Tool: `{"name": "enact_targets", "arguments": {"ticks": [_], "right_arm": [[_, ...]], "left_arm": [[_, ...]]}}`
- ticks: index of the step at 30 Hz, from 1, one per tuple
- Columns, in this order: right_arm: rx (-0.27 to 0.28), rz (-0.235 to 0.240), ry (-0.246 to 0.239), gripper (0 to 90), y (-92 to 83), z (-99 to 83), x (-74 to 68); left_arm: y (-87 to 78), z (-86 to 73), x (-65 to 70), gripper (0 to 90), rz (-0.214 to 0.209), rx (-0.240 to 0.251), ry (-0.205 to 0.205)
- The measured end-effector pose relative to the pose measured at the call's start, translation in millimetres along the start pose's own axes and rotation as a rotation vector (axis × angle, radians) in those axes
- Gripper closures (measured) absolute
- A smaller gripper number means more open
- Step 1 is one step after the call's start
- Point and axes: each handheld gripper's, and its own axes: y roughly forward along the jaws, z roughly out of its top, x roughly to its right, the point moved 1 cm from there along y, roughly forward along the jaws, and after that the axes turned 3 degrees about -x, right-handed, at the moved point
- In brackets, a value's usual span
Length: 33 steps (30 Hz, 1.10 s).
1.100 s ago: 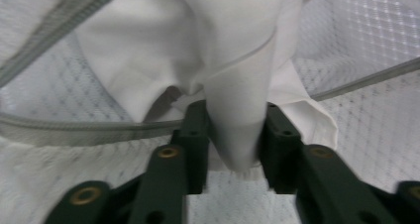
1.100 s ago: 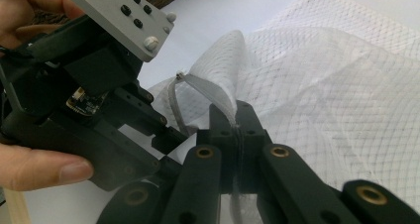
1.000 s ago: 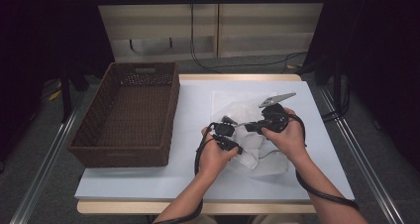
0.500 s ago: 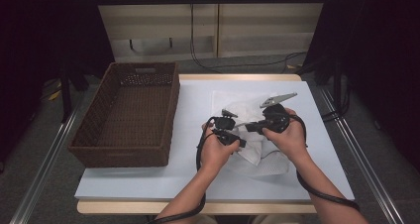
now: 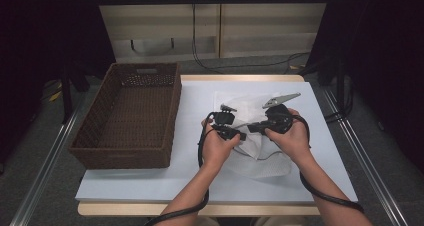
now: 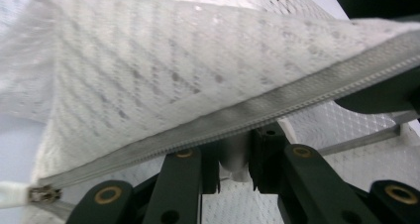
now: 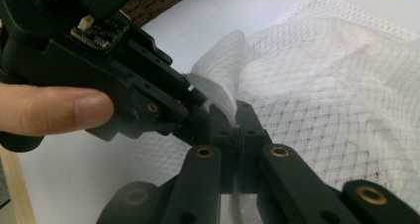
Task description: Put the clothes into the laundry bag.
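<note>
Little had shifted since the earlier frame: the left gripper [image 5: 239, 134] nudged closer, its fingers narrowing on the zipper edge of one white mesh bag [image 5: 260, 158] lying on the desk [image 5: 150, 186]. The right gripper [image 5: 252, 127] was clenched on the same bag's mesh. Next, likely pulling the opening apart. One empty wicker basket [image 5: 127, 113] stood left.

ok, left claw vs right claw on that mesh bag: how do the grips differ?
The left claw has a gap between its jaws, with a bunched white bit of the mesh bag in it below the zipper. The right claw has its jaws pressed flat together on a thin fold. Both pinch the same bag, close together.
</note>
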Motion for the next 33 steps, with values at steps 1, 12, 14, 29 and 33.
{"name": "enact_targets", "arguments": {"ticks": [1,12,14,29,33], "right_arm": [[0.002,0.003,-0.001,89.5,-0.1,0.1,0.3],[0.0,0.007,-0.009,89.5,0.2,2.2,-2.5],[-0.001,0.005,-0.007,89.5,0.4,1.9,-2.7],[-0.012,0.007,-0.011,89.5,2.1,1.3,-2.9],[-0.019,0.003,-0.007,89.5,3.8,-0.1,-1.8]], "left_arm": [[-0.1,0.5,-0.1,77.1,0.002,0.006,-0.008],[4.3,4.0,1.2,77.0,0.022,0.032,-0.011],[4.4,4.4,1.4,77.0,0.027,0.033,-0.009],[10.2,0.3,-5.0,73.7,0.063,0.027,0.004],[12.2,-2.6,-6.6,65.8,0.058,0.007,0.018]]}}
